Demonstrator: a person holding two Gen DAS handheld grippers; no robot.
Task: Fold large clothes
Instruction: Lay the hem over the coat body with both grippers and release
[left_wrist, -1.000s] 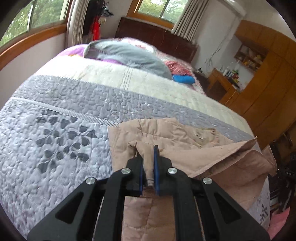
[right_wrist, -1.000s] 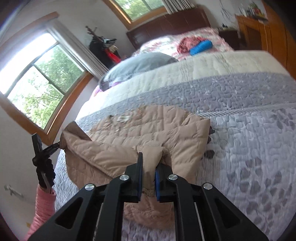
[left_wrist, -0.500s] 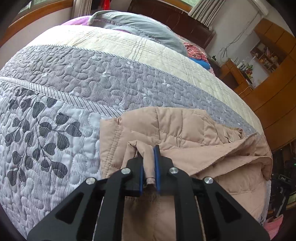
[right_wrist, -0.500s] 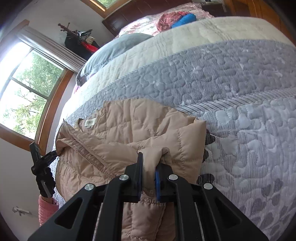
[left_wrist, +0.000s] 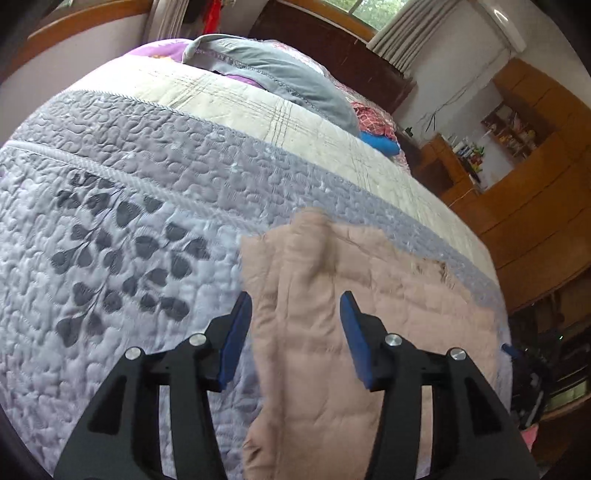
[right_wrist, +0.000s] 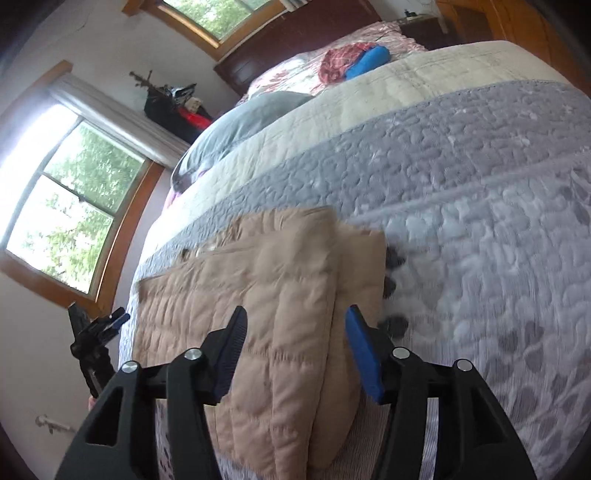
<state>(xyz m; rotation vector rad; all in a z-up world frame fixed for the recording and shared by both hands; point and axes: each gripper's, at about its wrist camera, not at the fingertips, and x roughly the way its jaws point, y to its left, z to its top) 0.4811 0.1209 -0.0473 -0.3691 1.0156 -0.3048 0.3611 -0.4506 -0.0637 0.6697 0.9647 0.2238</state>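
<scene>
A tan quilted jacket (left_wrist: 354, 332) lies folded flat on the grey quilted bedspread (left_wrist: 129, 240). It also shows in the right wrist view (right_wrist: 266, 314), folded over near the bed's left edge. My left gripper (left_wrist: 295, 306) is open and empty, just above the jacket's left edge. My right gripper (right_wrist: 295, 321) is open and empty, above the jacket's right fold. The left gripper shows small at the left of the right wrist view (right_wrist: 94, 332).
A grey pillow (left_wrist: 273, 77) and a blue item (left_wrist: 380, 142) lie at the head of the bed. A wooden wardrobe (left_wrist: 532, 206) stands to the right. A window (right_wrist: 70, 206) is on the wall left of the bed.
Both grippers held folds of the jacket and have let go; the jaws now stand wide open. The jacket has dropped flat onto the bed in a folded shape.
</scene>
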